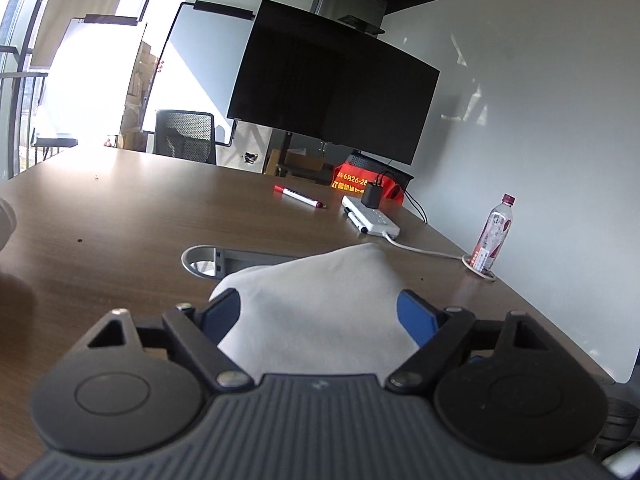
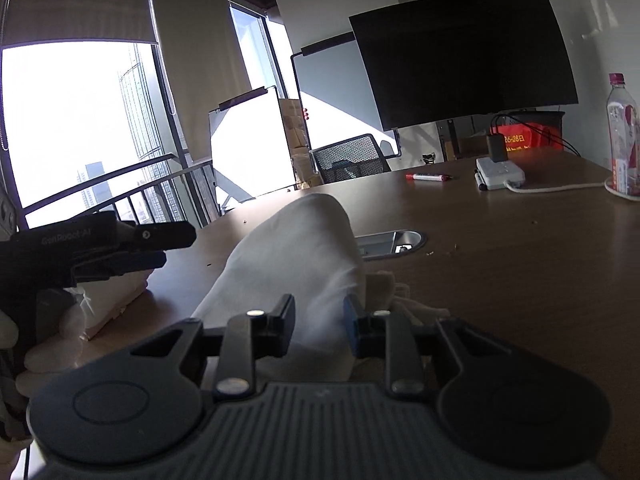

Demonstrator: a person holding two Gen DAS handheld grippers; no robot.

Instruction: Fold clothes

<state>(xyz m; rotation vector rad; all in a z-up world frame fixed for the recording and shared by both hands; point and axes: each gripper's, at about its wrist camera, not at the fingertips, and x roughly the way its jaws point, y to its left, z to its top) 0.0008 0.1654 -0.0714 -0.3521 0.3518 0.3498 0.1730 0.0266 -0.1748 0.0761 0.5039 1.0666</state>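
Room: meeting room, brown table [image 1: 120, 216], dark screen [image 1: 332, 92] hanging behind.
Cloth: white garment [image 1: 320, 304] sitting bunched on table near cable port [image 1: 200, 260], rising between both tools.
Left gripper [image 1: 320, 312]: fingers spread wide, cloth lying between them, not pinching.
Right gripper [image 2: 319, 322]: fingers closing in on cloth fold, clamping it.
Clutter: marker [image 1: 299, 197], power strip [image 1: 370, 216], bottle [image 1: 494, 232] standing well apart.

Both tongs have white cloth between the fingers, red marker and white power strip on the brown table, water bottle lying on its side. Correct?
One error: the clear plastic water bottle with the pink cap stands upright, as the left wrist view shows. The rest holds: white cloth sits in both the left tongs and right tongs, with the red marker and white power strip on the brown table.
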